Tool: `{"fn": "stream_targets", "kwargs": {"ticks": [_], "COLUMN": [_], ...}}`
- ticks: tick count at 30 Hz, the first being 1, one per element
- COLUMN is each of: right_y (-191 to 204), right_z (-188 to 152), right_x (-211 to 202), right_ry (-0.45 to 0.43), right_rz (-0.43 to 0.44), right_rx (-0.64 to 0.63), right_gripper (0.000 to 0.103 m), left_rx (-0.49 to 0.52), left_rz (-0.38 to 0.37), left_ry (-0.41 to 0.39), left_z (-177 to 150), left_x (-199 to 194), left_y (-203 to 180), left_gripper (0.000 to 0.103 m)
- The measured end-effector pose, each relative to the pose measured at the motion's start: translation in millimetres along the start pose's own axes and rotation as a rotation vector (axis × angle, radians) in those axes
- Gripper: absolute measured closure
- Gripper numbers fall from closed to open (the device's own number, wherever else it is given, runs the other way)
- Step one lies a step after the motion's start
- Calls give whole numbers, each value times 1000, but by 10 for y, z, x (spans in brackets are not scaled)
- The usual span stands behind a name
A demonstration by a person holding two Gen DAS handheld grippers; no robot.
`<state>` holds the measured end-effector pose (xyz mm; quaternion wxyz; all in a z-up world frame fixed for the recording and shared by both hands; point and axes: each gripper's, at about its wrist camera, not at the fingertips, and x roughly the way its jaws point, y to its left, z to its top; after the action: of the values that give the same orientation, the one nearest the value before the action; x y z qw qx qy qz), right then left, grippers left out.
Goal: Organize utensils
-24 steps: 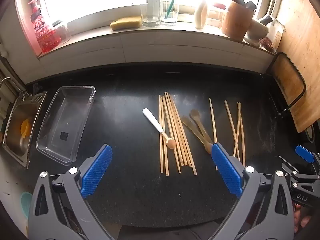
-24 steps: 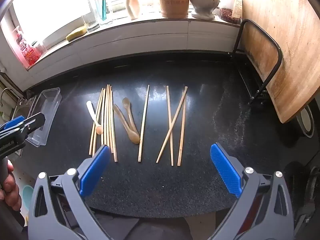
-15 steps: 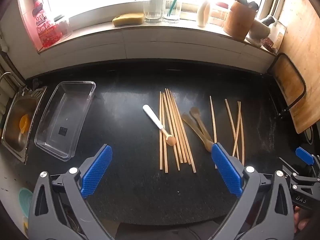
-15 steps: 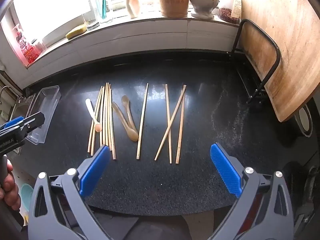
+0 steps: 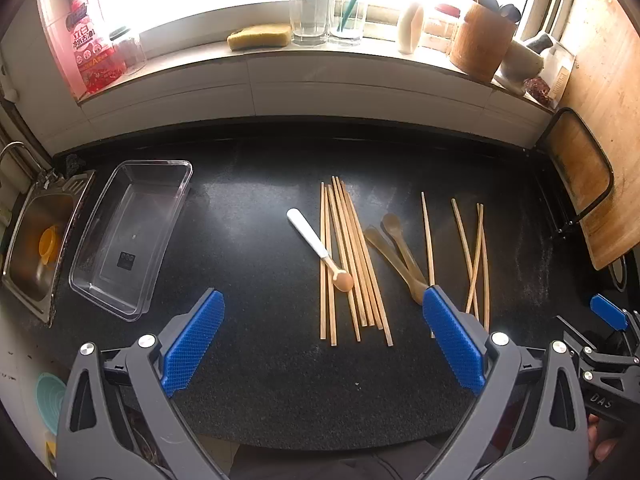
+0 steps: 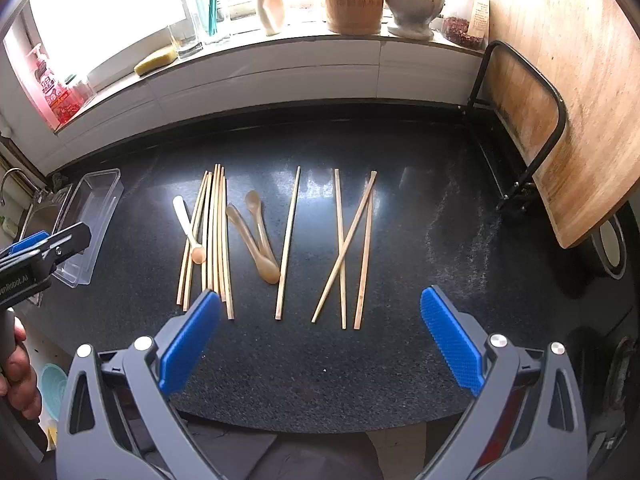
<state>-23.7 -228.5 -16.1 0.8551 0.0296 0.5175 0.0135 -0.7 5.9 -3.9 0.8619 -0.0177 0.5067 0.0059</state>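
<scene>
On the black counter lie a bundle of several wooden chopsticks [image 5: 352,260], a white-handled spoon [image 5: 316,246] across them, two brown horn spoons [image 5: 400,256], one single chopstick [image 5: 427,236] and three crossed chopsticks [image 5: 476,256]. The same items show in the right wrist view: bundle [image 6: 214,232], white-handled spoon [image 6: 188,228], horn spoons [image 6: 256,236], single chopstick [image 6: 289,240], crossed chopsticks [image 6: 348,248]. A clear plastic tray [image 5: 132,236] sits at the left. My left gripper [image 5: 320,340] is open and empty above the counter's near edge. My right gripper [image 6: 316,340] is open and empty, also short of the utensils.
A steel sink [image 5: 32,240] lies left of the tray. The windowsill holds a sponge [image 5: 260,36], glasses, a wooden utensil holder [image 5: 484,44] and a mortar [image 6: 412,8]. A wooden cutting board in a black rack [image 6: 560,92] stands at the right.
Both grippers have drawn back and risen slightly, so the utensils sit a bit farther off. Nothing on the counter has moved and both grippers stay open.
</scene>
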Motion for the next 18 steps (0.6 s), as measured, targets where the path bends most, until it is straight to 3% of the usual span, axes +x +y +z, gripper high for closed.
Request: {"fn": "stream_targets", "kwargs": {"ticks": [18], "right_y": [16], "right_z": [19], "right_x": [17], "right_ry": [0], "right_rz": [0], "right_rx": [-10], "right_gripper": [6], "left_rx": [-21], "left_rz": [3], "left_ry": [11], "left_z": [11], "left_x": [63], "left_y": [44], "left_gripper": [6]}}
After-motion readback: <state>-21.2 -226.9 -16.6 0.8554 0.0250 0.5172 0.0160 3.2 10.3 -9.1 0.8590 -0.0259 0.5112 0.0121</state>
